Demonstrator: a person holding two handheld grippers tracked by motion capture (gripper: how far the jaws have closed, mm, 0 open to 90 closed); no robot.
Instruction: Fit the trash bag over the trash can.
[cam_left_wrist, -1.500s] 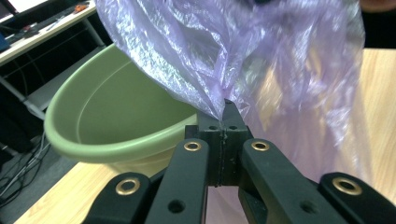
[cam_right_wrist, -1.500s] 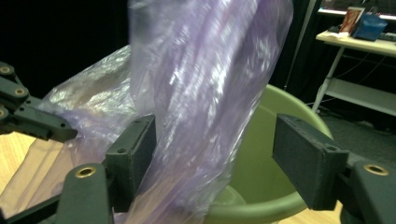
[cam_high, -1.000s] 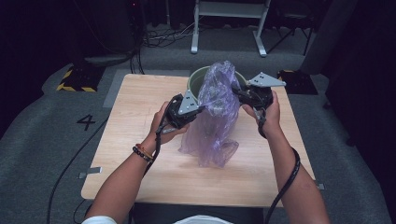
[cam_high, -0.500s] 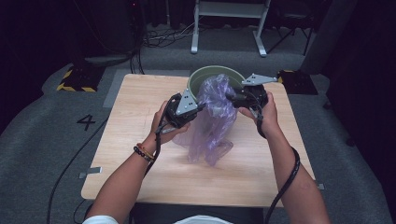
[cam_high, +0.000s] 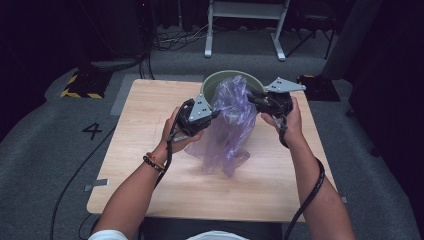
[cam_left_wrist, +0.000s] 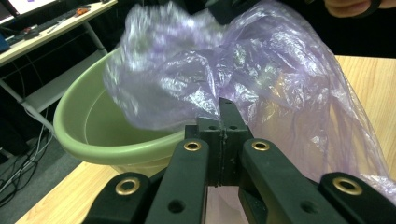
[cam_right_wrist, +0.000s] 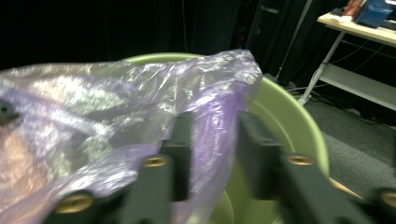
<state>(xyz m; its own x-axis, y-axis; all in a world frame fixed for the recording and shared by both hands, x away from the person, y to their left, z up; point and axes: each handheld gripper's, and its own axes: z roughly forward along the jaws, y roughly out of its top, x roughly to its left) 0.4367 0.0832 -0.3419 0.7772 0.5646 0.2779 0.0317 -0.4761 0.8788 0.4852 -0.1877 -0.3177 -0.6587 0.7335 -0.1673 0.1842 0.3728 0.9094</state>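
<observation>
Left gripper (cam_high: 216, 114) clamped tight on bag (cam_high: 227, 130). Right gripper (cam_high: 250, 97) has just been closing, jaws partly apart, bag film between them, above basin (cam_high: 210, 82).

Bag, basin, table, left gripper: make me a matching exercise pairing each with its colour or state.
Things:
1. bag
2. basin
3. table
4. left gripper

Descriptions:
A. pale wood
B. green, round
C. jaws shut on plastic
D. translucent purple, crumpled

Pairs: 1-D, 2-B, 3-A, 4-C
</observation>
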